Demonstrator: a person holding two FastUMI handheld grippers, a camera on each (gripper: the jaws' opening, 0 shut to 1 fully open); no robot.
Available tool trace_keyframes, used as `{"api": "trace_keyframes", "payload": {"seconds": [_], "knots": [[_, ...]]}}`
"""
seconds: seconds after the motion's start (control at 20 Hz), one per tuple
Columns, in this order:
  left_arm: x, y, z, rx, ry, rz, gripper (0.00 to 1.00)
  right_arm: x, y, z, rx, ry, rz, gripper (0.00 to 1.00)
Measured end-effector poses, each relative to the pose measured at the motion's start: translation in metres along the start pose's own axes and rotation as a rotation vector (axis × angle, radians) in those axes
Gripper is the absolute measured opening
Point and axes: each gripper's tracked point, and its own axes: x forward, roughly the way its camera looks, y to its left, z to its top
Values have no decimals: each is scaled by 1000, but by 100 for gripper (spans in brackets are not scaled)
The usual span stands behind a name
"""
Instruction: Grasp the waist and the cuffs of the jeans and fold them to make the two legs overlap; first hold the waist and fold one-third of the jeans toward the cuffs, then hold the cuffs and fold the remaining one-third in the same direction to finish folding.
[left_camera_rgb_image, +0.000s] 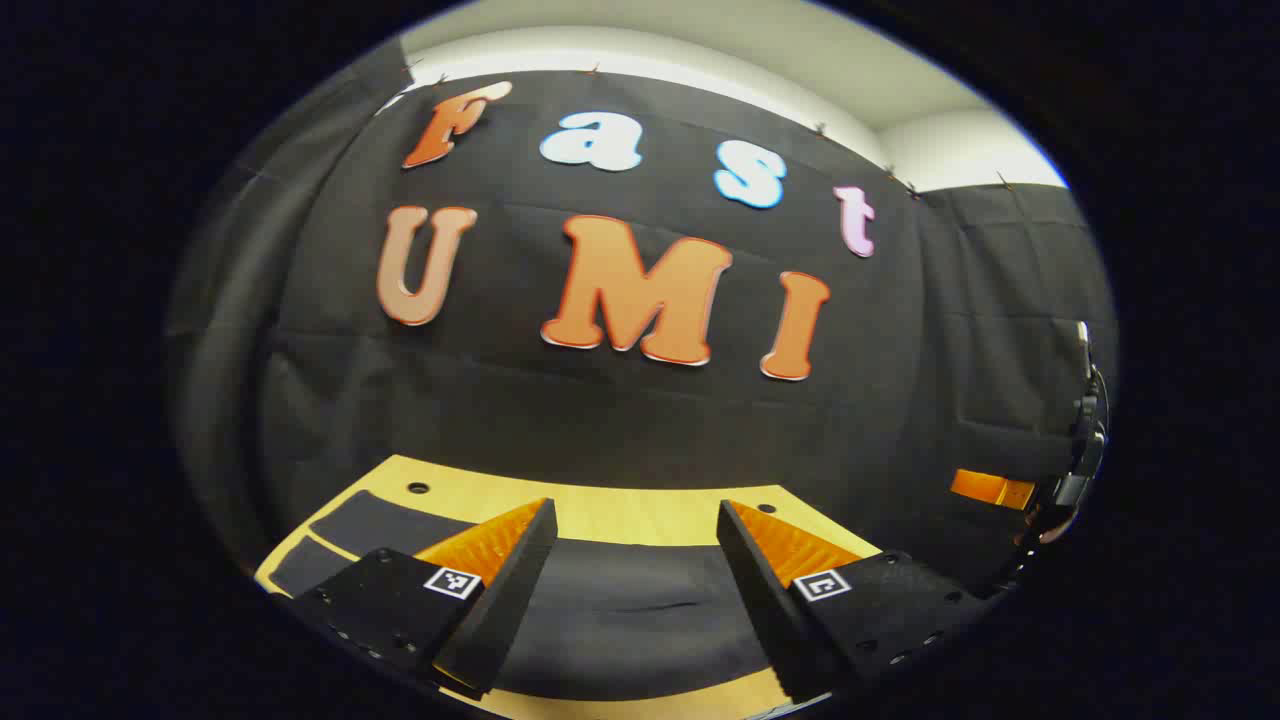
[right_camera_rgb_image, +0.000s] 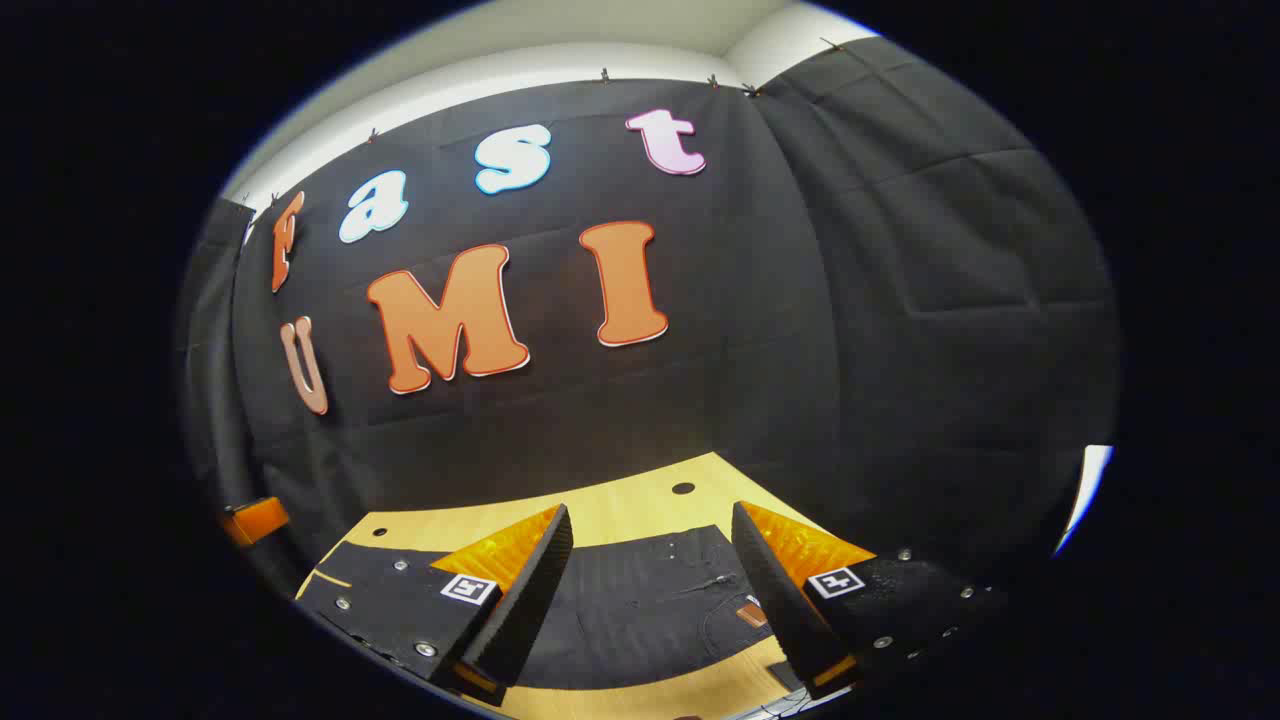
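Below both spread tongs (left_camera_rgb_image: 635, 525) (right_camera_rgb_image: 650, 530), jeans (right_camera_rgb_image: 640, 600).

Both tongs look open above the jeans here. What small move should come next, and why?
Probably lower both toward the fabric. The left tongs and right tongs hang open with nothing held, and the jeans lie flat on the wooden table. The right tongs face the waist end, so reaching that edge seems the first step.

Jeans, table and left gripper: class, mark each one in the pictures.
jeans (right_camera_rgb_image: 640, 610): right gripper view, dark cloth near the waist.
table (left_camera_rgb_image: 620, 510): left gripper view, bare wood beyond the jeans.
left gripper (left_camera_rgb_image: 638, 540): left gripper view, gap midway between its open fingertips.
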Motion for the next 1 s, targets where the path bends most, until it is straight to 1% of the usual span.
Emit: {"api": "trace_keyframes", "payload": {"seconds": [0.05, 0.1, 0.15, 0.2, 0.3, 0.35, 0.4, 0.45, 0.5, 0.55, 0.6, 0.65, 0.75, 0.8, 0.85, 1.0], "knots": [[-2, 27, 11, -1, -17, 43, 97, 0, 11, 3, -37, -13, 15, 97], [-5, 51, 22, 5, -33, 85, 97, 3, 23, 0, -75, -3, 41, 97], [-9, 72, 32, 15, -48, 131, 97, 7, 33, -1, -95, 17, 68, 97], [-13, 84, 41, 19, -62, 164, 97, 11, 41, -1, -89, 40, 103, 97], [-24, 102, 56, 26, -85, 227, 97, 18, 60, 6, -35, 68, 194, 97], [-27, 109, 62, 42, -98, 262, 97, 26, 63, 9, -20, 75, 216, 97], [-31, 112, 67, 60, -110, 295, 94, 37, 61, 7, -26, 87, 223, 97], [-34, 111, 69, 79, -116, 312, 97, 47, 59, 6, -47, 98, 227, 100], [-36, 108, 71, 87, -117, 312, 94, 56, 60, 5, -70, 97, 237, 100], [-36, 106, 69, 81, -118, 316, 94, 64, 59, 6, -84, 88, 248, 100], [-38, 103, 69, 66, -116, 320, 97, 70, 59, 6, -87, 87, 259, 98], [-38, 101, 65, 56, -108, 332, 94, 75, 59, 2, -81, 98, 266, 97], [-42, 107, 62, 66, -103, 363, 94, 82, 63, -6, -47, 129, 276, 97], [-41, 112, 63, 68, -98, 365, 97, 85, 66, -8, -20, 140, 276, 97], [-39, 116, 61, 62, -91, 355, 94, 84, 69, -8, 3, 141, 274, 97], [-29, 143, 70, 40, -78, 323, 97, 75, 74, -10, 25, 146, 236, 97]]}}
